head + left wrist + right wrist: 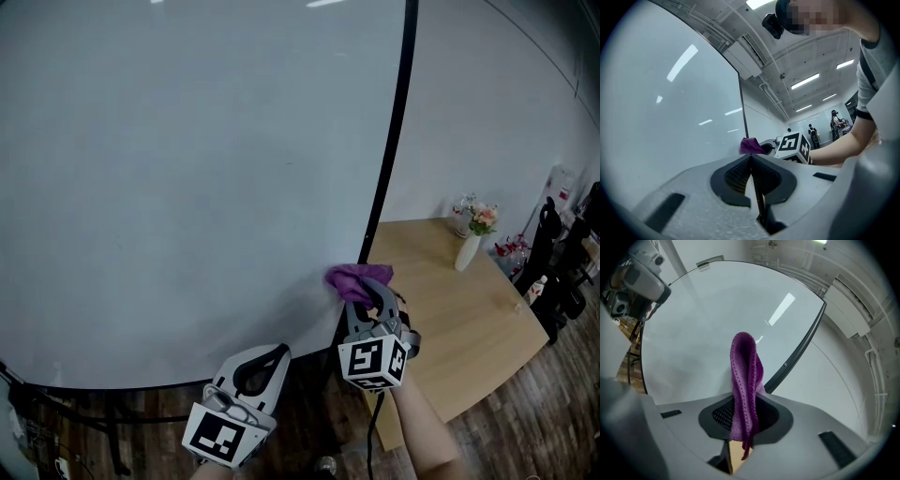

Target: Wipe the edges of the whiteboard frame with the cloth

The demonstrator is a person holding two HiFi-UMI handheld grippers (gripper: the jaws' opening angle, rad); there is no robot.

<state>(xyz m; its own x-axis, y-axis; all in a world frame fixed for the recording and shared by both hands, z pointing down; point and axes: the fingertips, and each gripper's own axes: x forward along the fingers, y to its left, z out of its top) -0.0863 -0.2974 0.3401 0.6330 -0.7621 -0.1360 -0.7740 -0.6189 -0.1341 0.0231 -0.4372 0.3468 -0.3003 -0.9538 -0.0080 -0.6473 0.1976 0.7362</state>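
Your right gripper point(368, 296) is clamped on the purple cloth point(354, 279), which stands up in a folded ridge from between its jaws. In the head view the cloth sits at about 5 o'clock, against the lower stretch of the black whiteboard frame point(395, 122) where the right edge runs down from 1 o'clock. It looks pressed to the board just left of that strip, though you cannot confirm firm contact from here. Your left gripper point(265, 364) hangs at 6 o'clock below the board's bottom edge, jaws closed together on nothing and taking no part. By this placement, you are working the right vertical edge near its bottom end. No smear or clean line on the frame shows which lengths are done, so treat the job as partly through at best. The bottom edge curving off towards 8 o'clock, and the top and left edges out of view, most likely remain. The wooden table point(450, 309) lies at 4 o'clock, close under that corner.
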